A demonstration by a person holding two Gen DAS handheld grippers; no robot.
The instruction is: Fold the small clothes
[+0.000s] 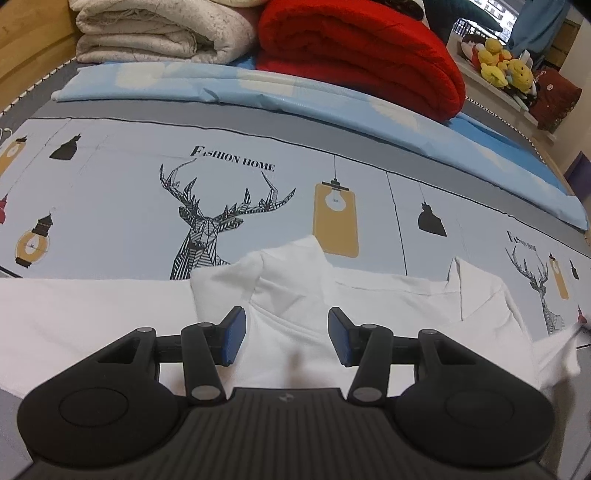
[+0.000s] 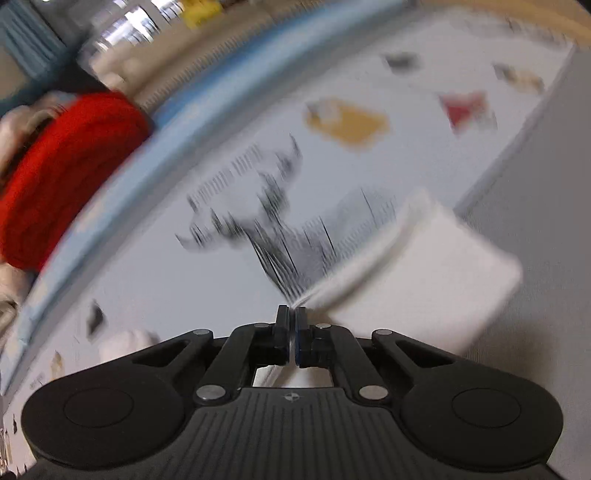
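Note:
A white garment lies spread on the printed bed sheet, with its collar bunched up near the middle. My left gripper points down over the collar area. Its blue pads stand apart, with cloth below them but nothing pressed. In the blurred right wrist view, my right gripper has its pads together on a corner of the white garment, which fans out to the right from the tips. In the left wrist view, that lifted edge shows blurred at the far right.
A folded red blanket and a folded cream quilt sit at the far side of the bed, behind a light blue folded sheet. Yellow plush toys sit on a shelf at the back right. A wooden bed frame is at the left.

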